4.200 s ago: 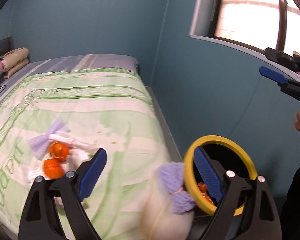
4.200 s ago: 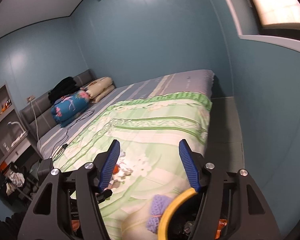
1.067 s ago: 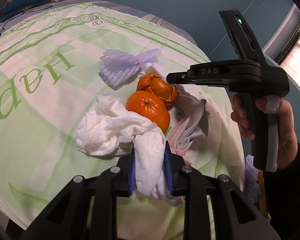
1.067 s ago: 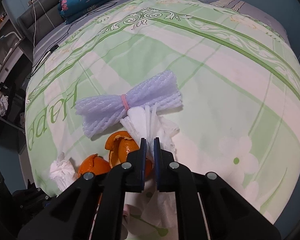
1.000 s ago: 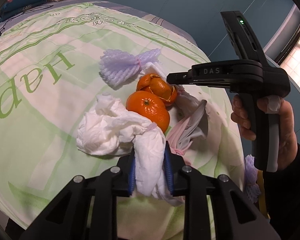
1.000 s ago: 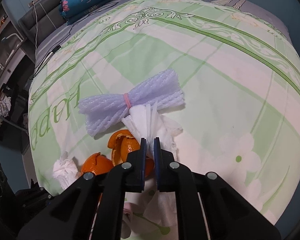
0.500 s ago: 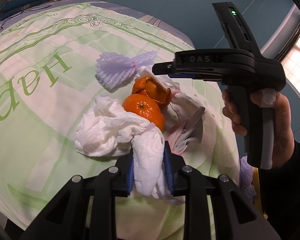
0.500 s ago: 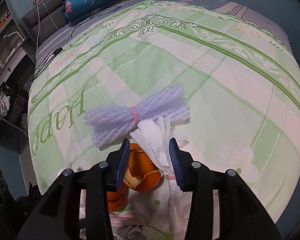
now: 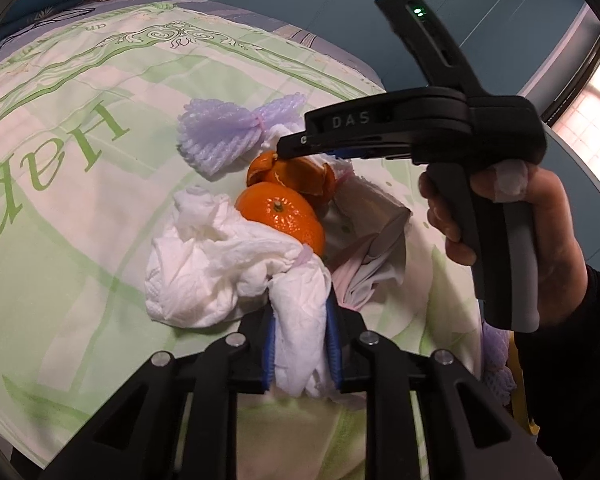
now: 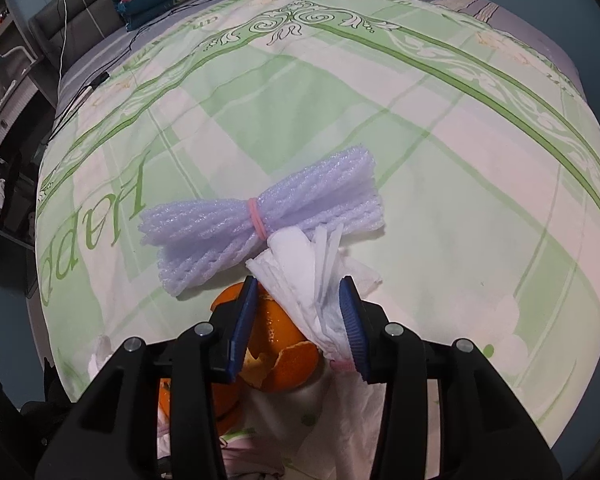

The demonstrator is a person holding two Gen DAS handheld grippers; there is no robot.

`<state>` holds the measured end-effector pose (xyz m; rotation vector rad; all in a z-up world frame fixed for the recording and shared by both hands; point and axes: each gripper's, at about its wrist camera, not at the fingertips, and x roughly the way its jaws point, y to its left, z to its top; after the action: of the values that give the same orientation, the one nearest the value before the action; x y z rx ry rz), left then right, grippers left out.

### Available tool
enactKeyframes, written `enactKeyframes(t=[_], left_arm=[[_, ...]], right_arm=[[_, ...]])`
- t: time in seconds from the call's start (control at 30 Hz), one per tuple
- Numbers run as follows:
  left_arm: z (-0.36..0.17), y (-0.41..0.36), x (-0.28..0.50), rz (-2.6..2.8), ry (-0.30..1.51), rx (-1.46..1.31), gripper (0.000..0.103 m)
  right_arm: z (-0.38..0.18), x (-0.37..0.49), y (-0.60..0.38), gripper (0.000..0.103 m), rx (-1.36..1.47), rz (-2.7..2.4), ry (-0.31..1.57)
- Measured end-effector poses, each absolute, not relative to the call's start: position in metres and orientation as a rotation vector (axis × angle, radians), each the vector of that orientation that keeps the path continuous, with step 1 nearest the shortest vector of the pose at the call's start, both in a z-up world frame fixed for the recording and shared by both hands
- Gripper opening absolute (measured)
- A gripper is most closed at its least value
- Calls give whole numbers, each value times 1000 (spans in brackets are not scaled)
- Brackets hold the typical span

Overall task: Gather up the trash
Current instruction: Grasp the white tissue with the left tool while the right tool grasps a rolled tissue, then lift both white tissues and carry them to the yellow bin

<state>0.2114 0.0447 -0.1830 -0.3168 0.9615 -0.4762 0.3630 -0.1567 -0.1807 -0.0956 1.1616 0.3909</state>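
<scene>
Left gripper (image 9: pixel 300 340) still clamped on crumpled tissue (image 9: pixel 220 264) on the quilt (image 9: pixel 80 220), unmoved. Right gripper (image 10: pixel 298 322), a second ago pinched on the tied tissue (image 10: pixel 308 272), now partly spread, no longer squeezing; tissue and orange peel (image 10: pixel 276 356) between the fingers, right pad against the tissue. Foam net (image 10: pixel 260 216) just beyond; tangerine (image 9: pixel 284 216) beside the peel.
</scene>
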Motion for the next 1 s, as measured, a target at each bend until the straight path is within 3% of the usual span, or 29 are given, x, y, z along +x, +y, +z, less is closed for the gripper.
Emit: enactKeyframes(t=[0.1, 0.3, 1.0], left_arm=[[-181, 49, 211, -485, 958, -340, 16], [-173, 51, 206, -489, 938, -332, 15], [-127, 75, 172, -425, 825, -316, 15]], right_arm=[[-179, 367, -160, 19, -54, 387, 1173], [-175, 359, -158, 9, -97, 370, 1151], [-139, 268, -206, 8, -52, 392, 1111]])
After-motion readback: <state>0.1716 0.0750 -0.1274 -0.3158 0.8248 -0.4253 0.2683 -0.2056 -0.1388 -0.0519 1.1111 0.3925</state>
